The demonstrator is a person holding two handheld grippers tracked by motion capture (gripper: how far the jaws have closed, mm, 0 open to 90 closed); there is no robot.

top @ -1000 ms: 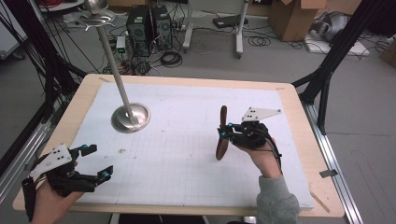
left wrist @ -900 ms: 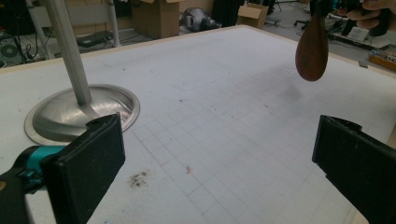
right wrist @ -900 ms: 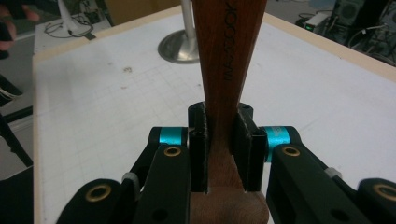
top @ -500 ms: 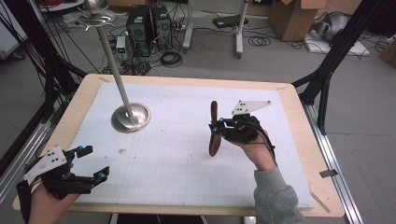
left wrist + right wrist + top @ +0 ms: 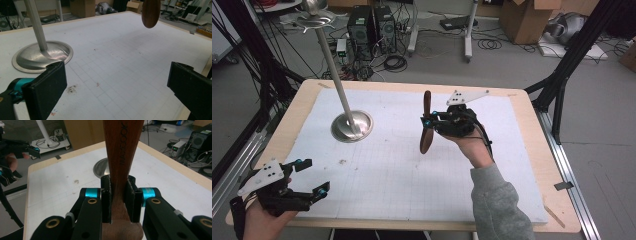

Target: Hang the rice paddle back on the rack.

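High view: right gripper [image 5: 430, 121] clamps a wooden spoon [image 5: 427, 125] at mid-handle, lifted above the table [image 5: 522, 165].
Spoon axis: near vertical, bowl end down.
Stand: metal stand [image 5: 353, 125] lies left of the spoon, well apart.
Left gripper [image 5: 312, 177]: jaws wide, nothing between them, near the front left corner.
Nearer hand: right, judged the one to carry the spoon toward the stand.

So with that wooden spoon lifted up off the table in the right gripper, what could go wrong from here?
1. The right gripper clamps the wooden spoon by a narrow part of its handle, so it might pivot or slip.
2. The metal stand rises close by; a swing that way could hit its pole.
3. The left gripper waits open, well apart, so it couldn't catch a drop.
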